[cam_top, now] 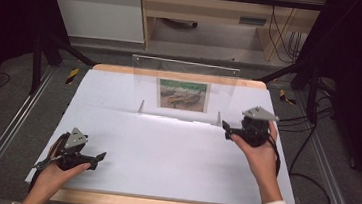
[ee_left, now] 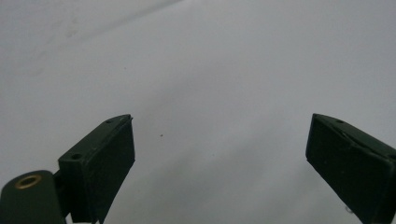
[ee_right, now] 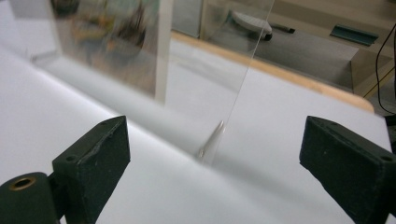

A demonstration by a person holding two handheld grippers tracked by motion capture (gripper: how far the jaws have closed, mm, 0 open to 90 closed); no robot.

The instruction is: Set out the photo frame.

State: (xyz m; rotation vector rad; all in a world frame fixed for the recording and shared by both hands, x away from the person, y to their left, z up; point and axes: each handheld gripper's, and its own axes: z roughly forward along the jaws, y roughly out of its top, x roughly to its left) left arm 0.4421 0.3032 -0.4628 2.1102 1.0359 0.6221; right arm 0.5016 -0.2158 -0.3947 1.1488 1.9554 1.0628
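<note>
1. Standing upright toward the far edge of the white surface [cam_top: 164, 145] is a clear acrylic frame [cam_top: 182, 89] with a small picture [cam_top: 183, 95] at its middle — a muddy-toned print with green along its top.
2. Two small clear feet prop the frame from below, one toward each end; the right foot [ee_right: 211, 142] appears close ahead in the right gripper view, where the pane's edge rises as a thin slanted line.
3. The right hand-held gripper [cam_top: 226, 128] sits in the person's right hand [cam_top: 260, 150], just beside the frame's right end and pointing toward it. Its jaws stand wide apart with nothing between them, not touching the frame.
4. In the right gripper view the picture is blurred and lies up and to the left, behind the pane.
5. The left hand-held gripper [cam_top: 99, 158] rests low at the near left of the surface, held in the left hand [cam_top: 54, 172], well apart from the frame. Its jaws are also spread — in the left gripper view only bare white surface lies between them.
6. A wooden strip [cam_top: 122, 69] edges the far side of the surface behind the frame.
</note>
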